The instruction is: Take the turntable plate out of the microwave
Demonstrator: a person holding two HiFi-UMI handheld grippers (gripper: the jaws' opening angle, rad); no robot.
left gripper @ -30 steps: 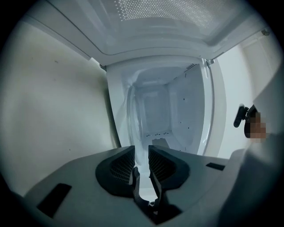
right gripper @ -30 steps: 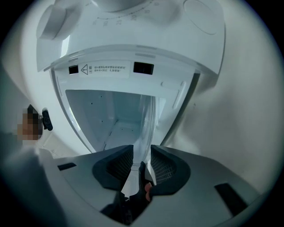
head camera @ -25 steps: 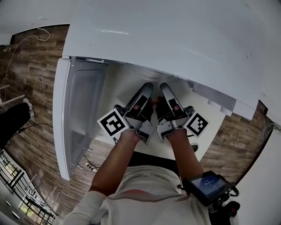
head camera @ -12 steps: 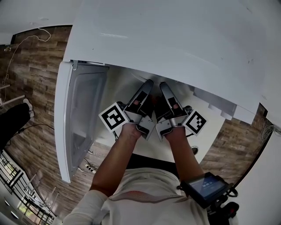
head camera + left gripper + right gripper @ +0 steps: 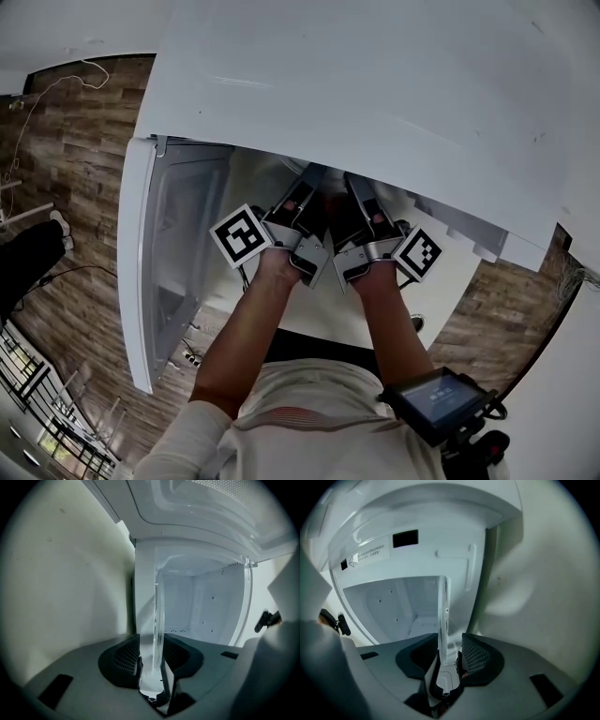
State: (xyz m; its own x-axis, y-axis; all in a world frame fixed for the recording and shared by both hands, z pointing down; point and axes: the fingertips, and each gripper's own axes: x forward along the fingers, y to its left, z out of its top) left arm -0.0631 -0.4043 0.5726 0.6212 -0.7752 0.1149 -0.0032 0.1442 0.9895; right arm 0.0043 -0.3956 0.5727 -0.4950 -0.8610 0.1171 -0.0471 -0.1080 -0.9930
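Both claws reach side by side into the open microwave [image 5: 375,84]. Its white top fills the head view from 10 to 2 o'clock and covers their fingertips. The door [image 5: 178,244] hangs swung out at 9 o'clock of the hands, over a wood floor [image 5: 66,141]. One marker cube [image 5: 242,236] sits at 9 o'clock of the pair and the other at 3 o'clock, with the bare forearms [image 5: 244,328] running back toward 6.

The left gripper [image 5: 151,660] has its jaws spread wide and they have just been opening. The plate [image 5: 158,616], clear glass seen edge-on, stands between them as a thin band running up toward 12 o'clock in that gripper's view. Its rim lies close by the 3 o'clock side, and I cannot tell if it touches there. A plain gap separates it from the pad [image 5: 123,660] at 9 o'clock, so nothing is clamped.

The right gripper [image 5: 451,656] matches it: jaws wide, just been opening, the same glass edge between them. Here the edge lies close to the 9 o'clock side, with a gap at 3 o'clock.

The plate lies inside the white cavity [image 5: 201,602], only its near rim reaching between the two claws
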